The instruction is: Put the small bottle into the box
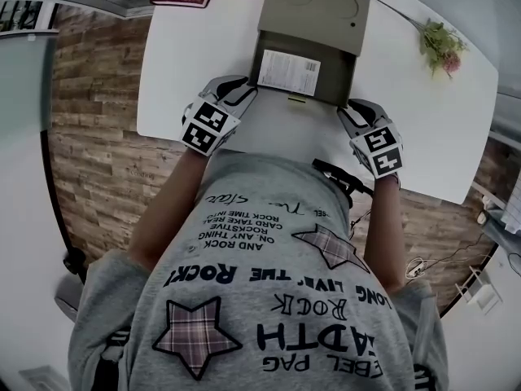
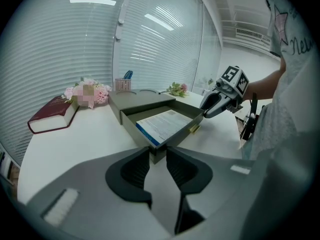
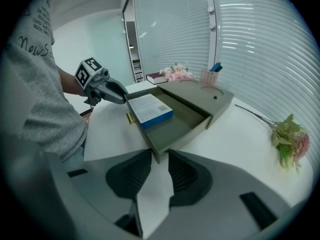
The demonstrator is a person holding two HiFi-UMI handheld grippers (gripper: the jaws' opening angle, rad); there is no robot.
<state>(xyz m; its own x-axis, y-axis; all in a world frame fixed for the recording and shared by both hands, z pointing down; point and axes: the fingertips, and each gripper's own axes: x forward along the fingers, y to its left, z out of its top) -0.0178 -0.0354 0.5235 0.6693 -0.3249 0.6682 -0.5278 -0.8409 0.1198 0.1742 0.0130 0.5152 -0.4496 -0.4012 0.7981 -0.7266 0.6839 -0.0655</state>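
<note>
An olive box [image 1: 317, 2] stands on the white table with its drawer [image 1: 338, 76] pulled out toward me. A white and blue package [image 1: 289, 72] lies in the drawer's left half. My left gripper [image 1: 244, 94] is closed on the drawer's front left corner [image 2: 150, 141], which fills the gap between its pads. My right gripper [image 1: 352, 114] grips the front right corner [image 3: 156, 146] the same way. Each gripper view shows the other gripper at the far corner: the right one [image 2: 205, 113] and the left one [image 3: 122, 99]. No small bottle shows in any view.
A dark red book [image 2: 52, 115] and pink flowers [image 2: 87, 93] lie at the table's far left. A flower sprig [image 1: 442, 46] lies to the right of the box. A pen holder [image 3: 210, 76] stands behind the box. The table's [image 1: 423, 129] near edge is at my body.
</note>
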